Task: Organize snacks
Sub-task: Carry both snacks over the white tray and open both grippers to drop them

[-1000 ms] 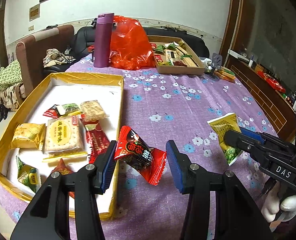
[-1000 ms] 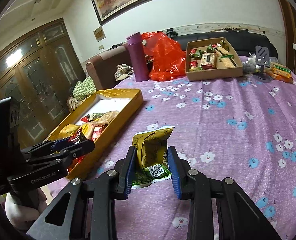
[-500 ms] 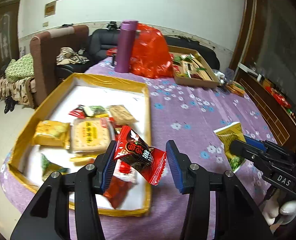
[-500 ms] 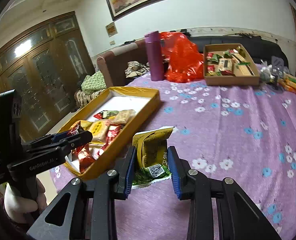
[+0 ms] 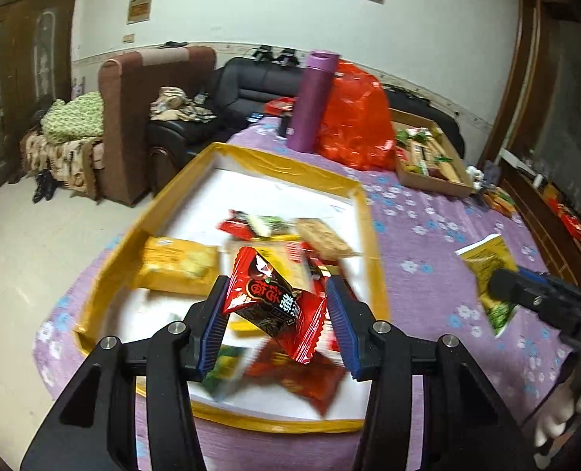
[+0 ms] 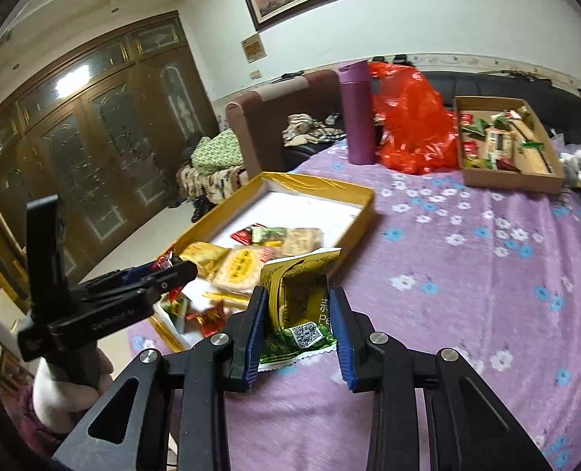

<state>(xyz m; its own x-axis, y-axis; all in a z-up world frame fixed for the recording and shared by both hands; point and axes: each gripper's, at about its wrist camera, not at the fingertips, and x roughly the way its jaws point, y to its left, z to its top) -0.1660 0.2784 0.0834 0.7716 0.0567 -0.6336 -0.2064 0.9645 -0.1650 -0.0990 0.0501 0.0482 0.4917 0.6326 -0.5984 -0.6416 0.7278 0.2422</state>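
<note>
Table's got a purple floral cloth (image 6: 467,274), with a brown armchair (image 5: 133,117) and a dark wood cabinet (image 6: 94,149) behind. Left gripper (image 5: 276,314) is clamped on a red snack packet (image 5: 274,302) over the gold tray (image 5: 369,212); right gripper (image 6: 298,329) pinches a yellow-green packet (image 6: 298,298) just beside that tray, above the cloth.

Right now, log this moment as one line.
left tongs: red snack packet | right tongs: yellow-green snack packet | over: gold tray
</note>
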